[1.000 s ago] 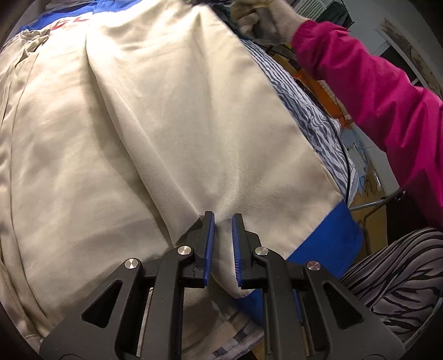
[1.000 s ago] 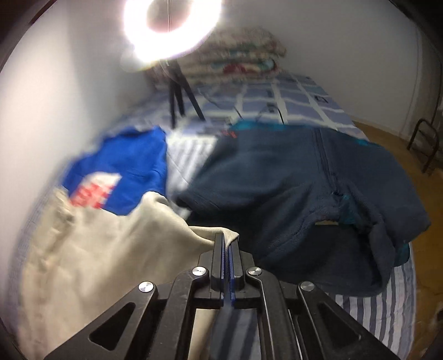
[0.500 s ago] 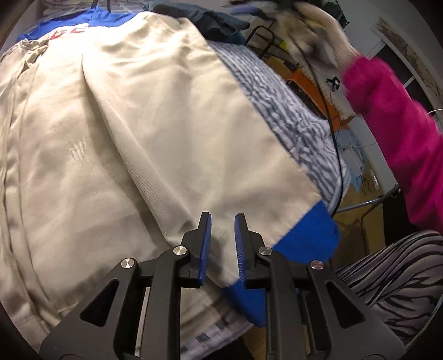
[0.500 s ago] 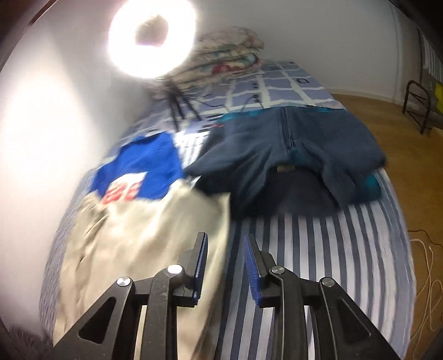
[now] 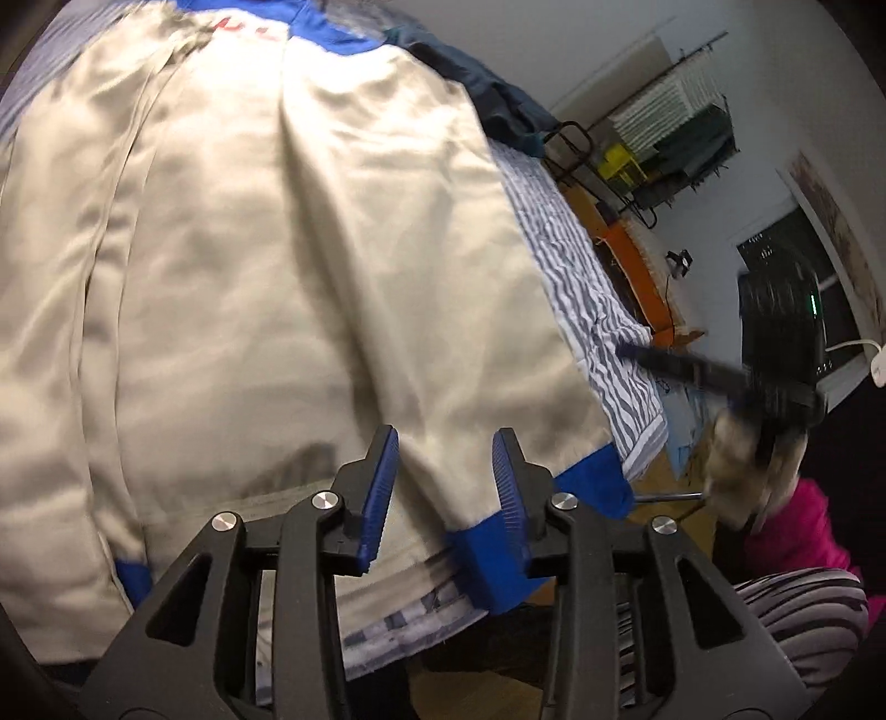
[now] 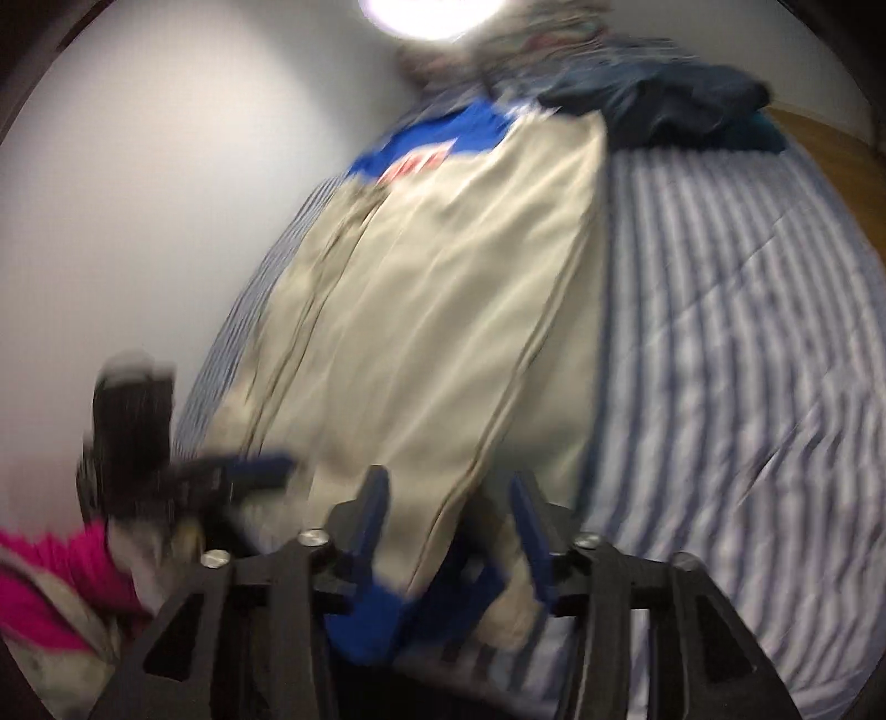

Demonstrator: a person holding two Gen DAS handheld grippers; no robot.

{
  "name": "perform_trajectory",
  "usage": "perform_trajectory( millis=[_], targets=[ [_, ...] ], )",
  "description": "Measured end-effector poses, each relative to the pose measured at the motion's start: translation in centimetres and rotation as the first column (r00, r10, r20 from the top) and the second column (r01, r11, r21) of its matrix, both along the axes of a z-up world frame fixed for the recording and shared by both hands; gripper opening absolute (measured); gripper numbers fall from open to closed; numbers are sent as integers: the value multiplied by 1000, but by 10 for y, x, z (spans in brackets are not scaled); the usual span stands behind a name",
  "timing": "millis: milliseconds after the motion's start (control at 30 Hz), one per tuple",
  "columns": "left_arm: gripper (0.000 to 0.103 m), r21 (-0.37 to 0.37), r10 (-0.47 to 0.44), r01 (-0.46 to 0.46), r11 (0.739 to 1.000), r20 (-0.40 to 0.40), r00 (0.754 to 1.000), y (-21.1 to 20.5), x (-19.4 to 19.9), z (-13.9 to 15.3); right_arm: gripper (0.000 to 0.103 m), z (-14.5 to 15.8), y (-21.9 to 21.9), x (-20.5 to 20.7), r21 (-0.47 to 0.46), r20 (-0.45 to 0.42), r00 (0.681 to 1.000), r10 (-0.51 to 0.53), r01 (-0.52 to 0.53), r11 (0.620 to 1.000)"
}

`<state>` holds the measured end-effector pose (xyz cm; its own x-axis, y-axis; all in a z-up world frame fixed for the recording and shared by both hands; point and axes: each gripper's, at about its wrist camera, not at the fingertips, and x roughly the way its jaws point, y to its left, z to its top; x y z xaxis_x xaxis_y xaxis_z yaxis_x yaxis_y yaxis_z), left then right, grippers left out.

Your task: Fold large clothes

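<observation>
A big round lamp (image 6: pixel 434 14) at twelve o'clock in the right wrist view glows so bright it turns plain white, and it lights the wall (image 6: pixel 166 194) beside it. That whole picture is smeary and soft. The left wrist view is sharper, but the gloved hand (image 5: pixel 747 459) at three o'clock is blurred. Both pictures bulge like a bubble, with black corners. The cream cloth (image 5: pixel 277 277) shows soft grey shadows.

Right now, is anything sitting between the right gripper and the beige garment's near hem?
Nothing visible. The right gripper, jaws opening, hangs directly over the beige garment; the left gripper is off to one side.
</observation>
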<state>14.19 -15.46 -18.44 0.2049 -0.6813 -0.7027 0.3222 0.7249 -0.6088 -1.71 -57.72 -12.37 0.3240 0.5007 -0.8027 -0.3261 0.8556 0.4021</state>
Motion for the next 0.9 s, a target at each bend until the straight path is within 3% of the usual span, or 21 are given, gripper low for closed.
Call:
perform_trajectory(
  millis=[167, 200, 233, 267, 300, 367, 433, 500, 600, 700, 733, 800, 867, 900],
  targets=[
    [34, -4, -13, 13, 1000, -56, 998, -7, -1, -17, 57, -33, 15, -7, -67, -58, 998, 30, -34, 997],
    [34, -6, -16, 16, 1000, -64, 998, -9, 0, -20, 53, -38, 13, -5, -52, -73, 997, 27, -31, 998],
    [34, -16, -24, 23, 1000, -72, 997, -12, 1, -23, 45, -42, 12, -4, -17, -97, 995, 28, -30, 999],
    [22, -27, -35, 33, 999, -79, 996, -16, 3, -25, 23, -44, 10, -2, 25, -123, 992, 35, -32, 999],
    [9, -24, -43, 42, 999, -86, 995, -20, 5, -27, 8, -47, 7, 0, 81, -151, 988, 40, -28, 996],
    [8, -48, -49, 44, 998, -92, 995, -23, 5, -26, 4, -42, -4, -1, 224, -159, 987, 14, 22, 974],
    [7, -101, -36, 27, 995, -92, 995, -23, 3, -19, 4, -30, -24, -6, 402, -134, 991, -22, 75, 913],
    [7, -106, -36, 29, 994, -70, 997, -25, 2, -16, 4, -29, -43, -9, 448, -133, 989, -70, 123, 885],
    [7, -68, -48, 44, 997, -65, 997, -34, 0, -22, 4, -57, -64, -10, 433, -230, 963, -140, 230, 871],
    [7, -24, -46, 44, 999, -60, 997, -37, -2, -30, 7, -80, -71, -14, 333, -294, 933, -205, 301, 893],
    [7, -22, -45, 44, 999, -58, 997, -37, -1, -32, 7, -83, -74, -16, 342, -302, 932, -200, 301, 890],
    [7, -15, -44, 43, 999, -53, 998, -37, -2, -30, 12, -80, -76, -20, 346, -283, 937, -203, 298, 890],
    [7, 5, -44, 44, 999, -39, 998, -35, -4, -26, 13, -66, -71, -27, 265, -214, 955, -207, 261, 928],
    [7, 23, -41, 42, 999, -25, 999, -35, -5, -22, 23, -58, -69, -29, 221, -182, 961, -210, 248, 943]
  ],
)
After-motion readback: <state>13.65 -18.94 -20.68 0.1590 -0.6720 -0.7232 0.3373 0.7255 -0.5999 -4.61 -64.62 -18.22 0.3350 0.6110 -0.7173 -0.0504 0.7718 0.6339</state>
